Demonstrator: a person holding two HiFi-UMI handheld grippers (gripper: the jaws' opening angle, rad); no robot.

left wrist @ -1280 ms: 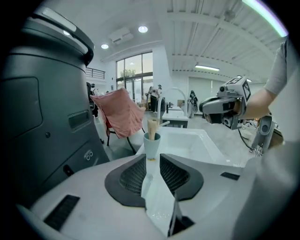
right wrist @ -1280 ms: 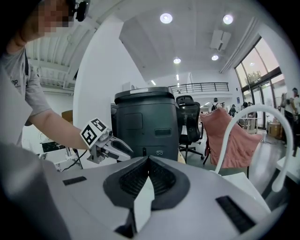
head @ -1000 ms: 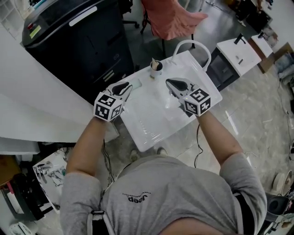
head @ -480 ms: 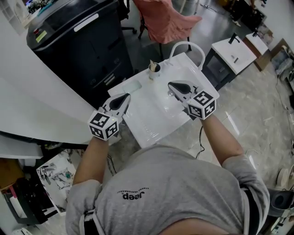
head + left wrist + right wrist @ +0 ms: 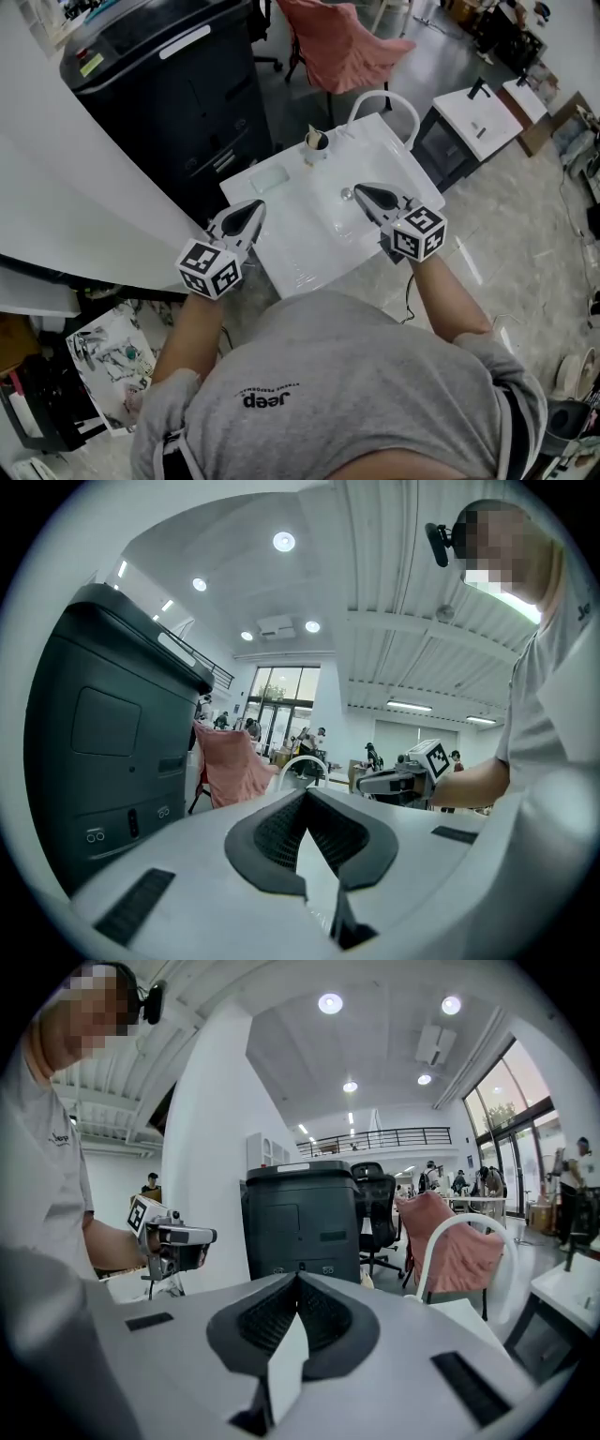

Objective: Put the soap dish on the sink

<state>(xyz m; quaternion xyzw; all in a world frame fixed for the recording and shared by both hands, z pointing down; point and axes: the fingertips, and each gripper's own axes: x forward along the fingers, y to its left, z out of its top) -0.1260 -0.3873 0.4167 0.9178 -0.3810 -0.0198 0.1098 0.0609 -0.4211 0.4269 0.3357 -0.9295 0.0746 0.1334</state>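
Note:
The soap dish (image 5: pixel 270 178), a pale green tray, lies on the back left ledge of the white sink (image 5: pixel 309 258), with no gripper touching it. My left gripper (image 5: pixel 251 208) hangs over the sink's left edge, a short way in front of the dish. Its jaws have just closed, with nothing between them, and it is shut (image 5: pixel 305 794). My right gripper (image 5: pixel 361 190) hovers over the basin's right side, also shut and empty (image 5: pixel 298 1279). Each gripper view shows the other gripper across the sink, the right gripper (image 5: pixel 375 782) and the left gripper (image 5: pixel 202 1237).
A small cup (image 5: pixel 316 142) stands at the sink's back edge beside a white arched faucet (image 5: pixel 384 101). A black printer (image 5: pixel 169 84) stands behind the sink and a pink chair (image 5: pixel 342 42) beyond it. Another white sink cabinet (image 5: pixel 473 117) is at right.
The left gripper has drawn back from the soap dish toward the person, to the sink's left edge. The right gripper has pulled back a little. The dish stays on the ledge.

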